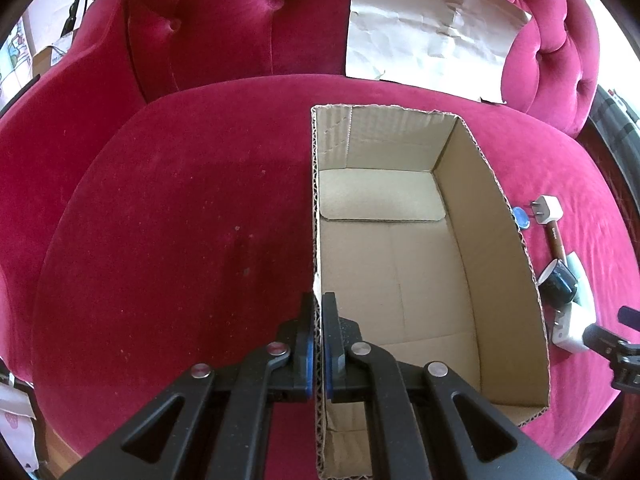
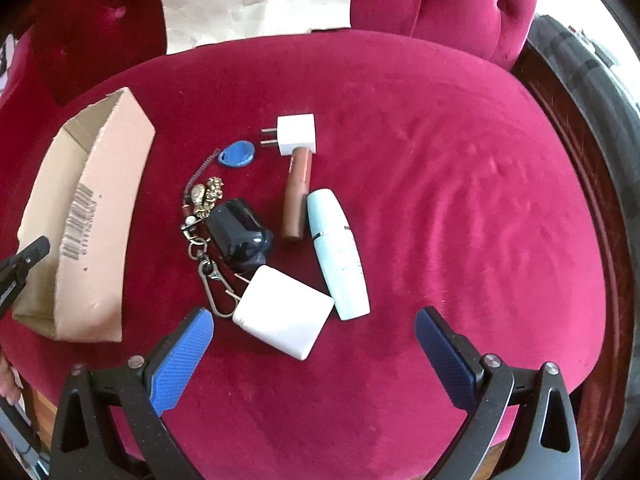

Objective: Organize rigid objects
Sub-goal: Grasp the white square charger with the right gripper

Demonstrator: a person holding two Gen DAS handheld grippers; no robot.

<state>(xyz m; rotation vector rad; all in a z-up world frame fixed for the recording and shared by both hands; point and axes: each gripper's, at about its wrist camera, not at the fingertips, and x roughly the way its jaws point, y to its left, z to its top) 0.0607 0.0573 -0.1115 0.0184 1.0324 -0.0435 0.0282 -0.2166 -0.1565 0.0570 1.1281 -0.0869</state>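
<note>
An open cardboard box (image 1: pixel 400 264) sits on the magenta velvet seat, with nothing inside it. My left gripper (image 1: pixel 319 304) is shut on the box's left wall, one pad on each side of the cardboard. In the right wrist view the box (image 2: pixel 92 216) lies at the left. My right gripper (image 2: pixel 314 322) is open above a cluster: a large white charger (image 2: pixel 284 318), a dark blue case (image 2: pixel 240 236), a pale blue bottle (image 2: pixel 340 252), a brown tube (image 2: pixel 298 192), a small white plug (image 2: pixel 298 134), a blue key fob (image 2: pixel 238 154) and a keyring with charms (image 2: pixel 206 216).
A creased sheet of paper (image 1: pixel 432 24) leans on the tufted backrest (image 1: pixel 224 20). Bare velvet seat (image 2: pixel 460 180) spreads right of the cluster. The seat's dark wooden rim (image 2: pixel 588 184) curves along the right side. A hand's fingers show at the lower left edge (image 2: pixel 6 380).
</note>
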